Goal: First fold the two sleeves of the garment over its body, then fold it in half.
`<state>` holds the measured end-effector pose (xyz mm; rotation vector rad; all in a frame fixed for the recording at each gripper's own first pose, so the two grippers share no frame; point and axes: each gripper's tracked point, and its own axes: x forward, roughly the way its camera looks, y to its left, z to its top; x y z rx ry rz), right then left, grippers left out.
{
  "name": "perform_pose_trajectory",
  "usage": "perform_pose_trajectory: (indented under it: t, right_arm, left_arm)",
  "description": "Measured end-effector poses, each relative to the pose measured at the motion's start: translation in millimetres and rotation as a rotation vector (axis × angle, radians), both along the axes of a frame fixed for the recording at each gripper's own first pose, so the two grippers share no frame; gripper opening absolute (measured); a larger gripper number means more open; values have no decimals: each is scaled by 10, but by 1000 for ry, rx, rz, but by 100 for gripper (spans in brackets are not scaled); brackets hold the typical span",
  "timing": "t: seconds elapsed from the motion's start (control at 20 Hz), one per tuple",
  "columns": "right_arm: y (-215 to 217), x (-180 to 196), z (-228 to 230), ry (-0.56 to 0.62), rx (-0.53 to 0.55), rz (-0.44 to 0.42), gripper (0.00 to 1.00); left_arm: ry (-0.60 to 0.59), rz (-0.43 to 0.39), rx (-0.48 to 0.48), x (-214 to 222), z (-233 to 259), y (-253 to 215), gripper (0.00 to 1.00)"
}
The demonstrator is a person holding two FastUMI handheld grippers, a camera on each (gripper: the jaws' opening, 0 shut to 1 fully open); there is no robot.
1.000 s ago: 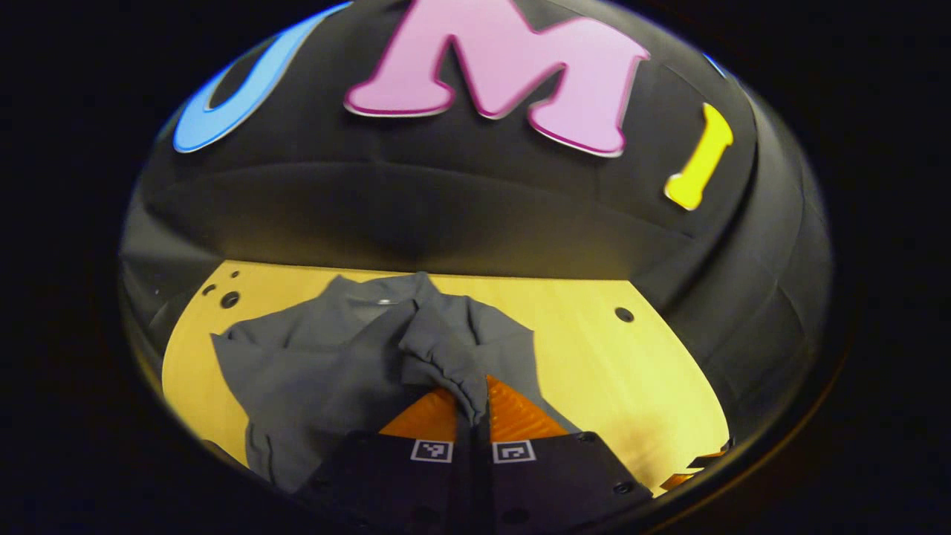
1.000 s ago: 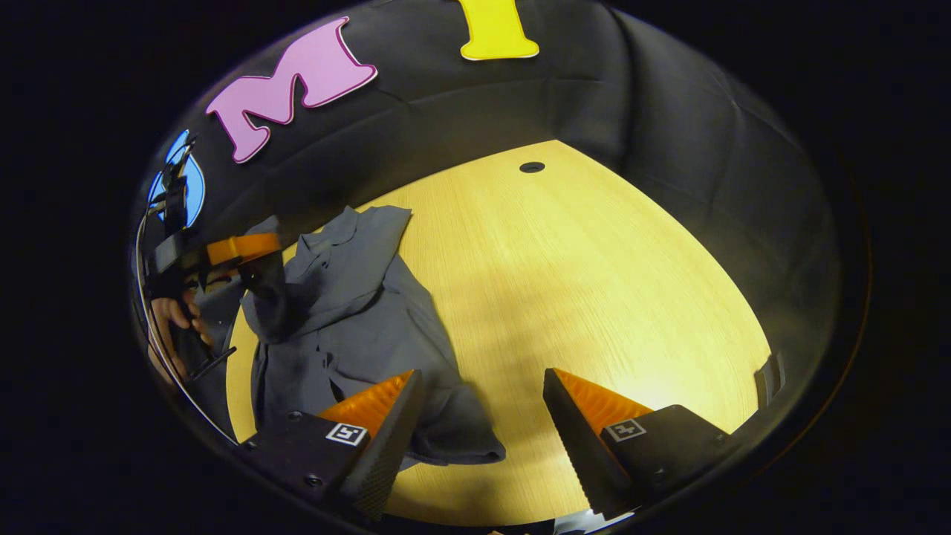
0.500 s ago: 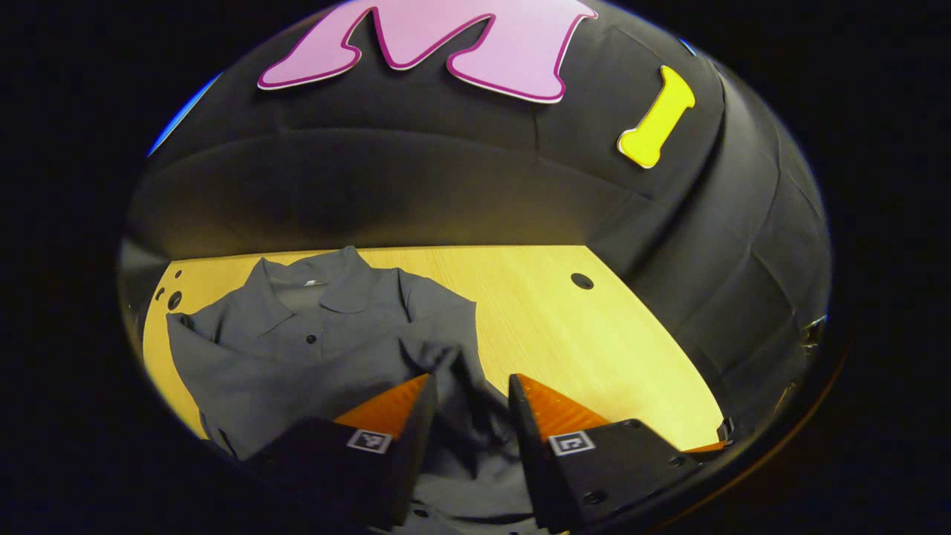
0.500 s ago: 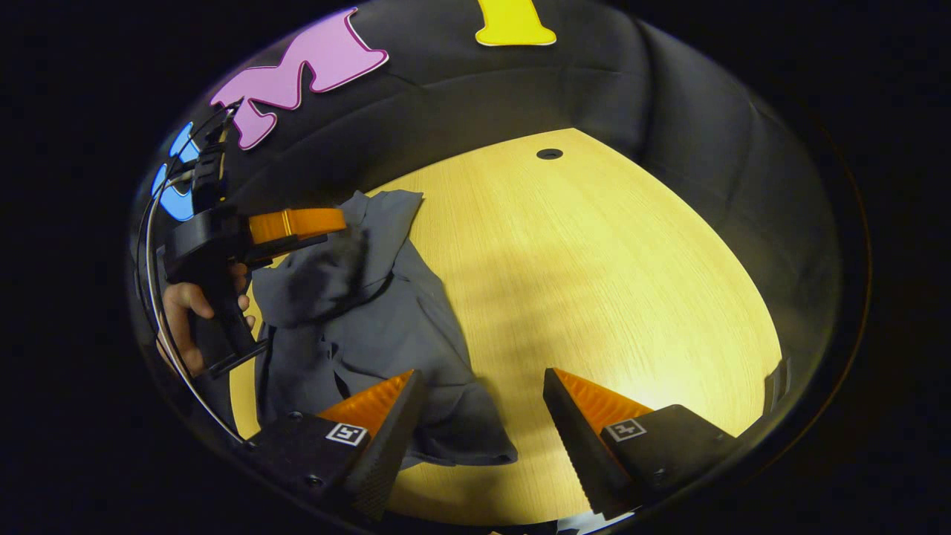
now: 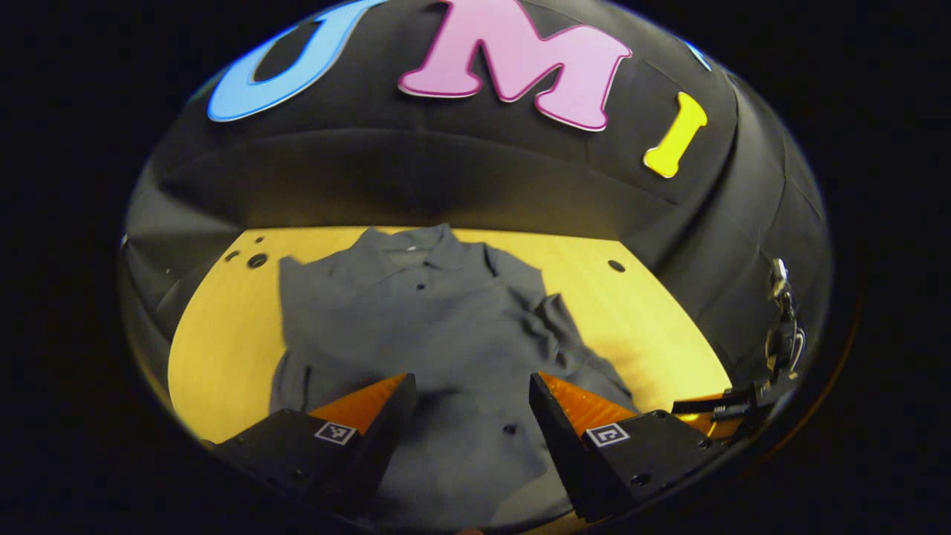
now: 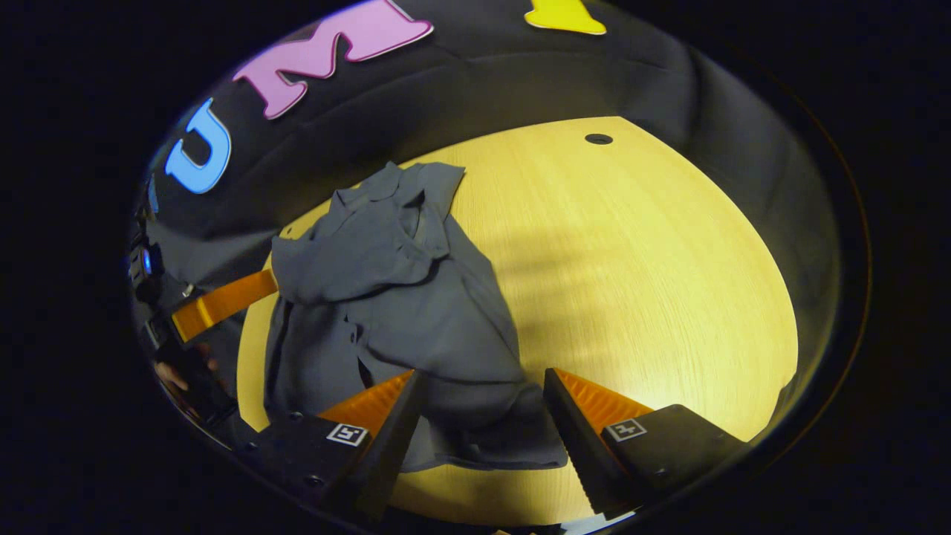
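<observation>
Nearest in the left gripper view, the left gripper [image 5: 468,394] is hovering with jaws spread, gripping nothing, above the grey collared button-front shirt [image 5: 438,327]. The right gripper [image 6: 483,394] is likewise hanging with jaws spread above the shirt's hem. The shirt is lying on the yellow wooden tabletop [image 6: 631,260], one sleeve [image 6: 349,264] apparently folded across its body, collar pointing farthest away.
</observation>
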<state>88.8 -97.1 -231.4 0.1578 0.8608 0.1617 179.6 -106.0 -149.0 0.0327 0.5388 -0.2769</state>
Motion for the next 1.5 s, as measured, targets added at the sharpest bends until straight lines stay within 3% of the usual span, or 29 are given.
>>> perform_pose_trajectory:
  t: [0.25, 0.6, 0.65, 0.85, 1.0, 1.2, 1.25, 1.3, 1.35, 1.4, 1.45, 1.5]
  right_arm:
    - [-40, -74, -242, 55, -98, 43, 99]
    - [223, -252, -479, 113, -177, 131, 99]
    - [247, -278, -501, 117, -190, 140, 100]
    - [265, -303, -590, 142, -234, 154, 100]
    - [267, -303, -623, 156, -263, 145, 100]
    - [319, -311, -643, 131, -300, 153, 97]
    - [360, -314, -643, 125, -295, 161, 86]
    - [407, -314, -638, 117, -288, 165, 81]
    - [441, -319, -653, 115, -286, 167, 62]
    - [487, -331, -652, 112, -279, 179, 43]
    - [503, -333, -648, 111, -276, 182, 37]
    - [528, -343, -639, 115, -261, 186, 31]
  left_arm:
    - [62, 133, 39, -628, -373, 866, 96]
    - [170, 262, 78, -1188, -908, 1641, 96]
    - [189, 272, 86, -1247, -1000, 1712, 100]
    - [254, 305, 89, -1443, -1313, 1875, 92]
    - [273, 330, 99, -1503, -1432, 1960, 96]
    - [274, 299, 143, -1477, -1473, 1921, 97]
    - [270, 300, 141, -1475, -1464, 1928, 95]
    - [275, 305, 135, -1470, -1463, 1920, 90]
    - [273, 304, 131, -1466, -1459, 1890, 89]
    - [274, 293, 131, -1446, -1477, 1849, 83]
    - [274, 276, 131, -1441, -1471, 1798, 78]
    - [272, 258, 129, -1439, -1469, 1735, 62]
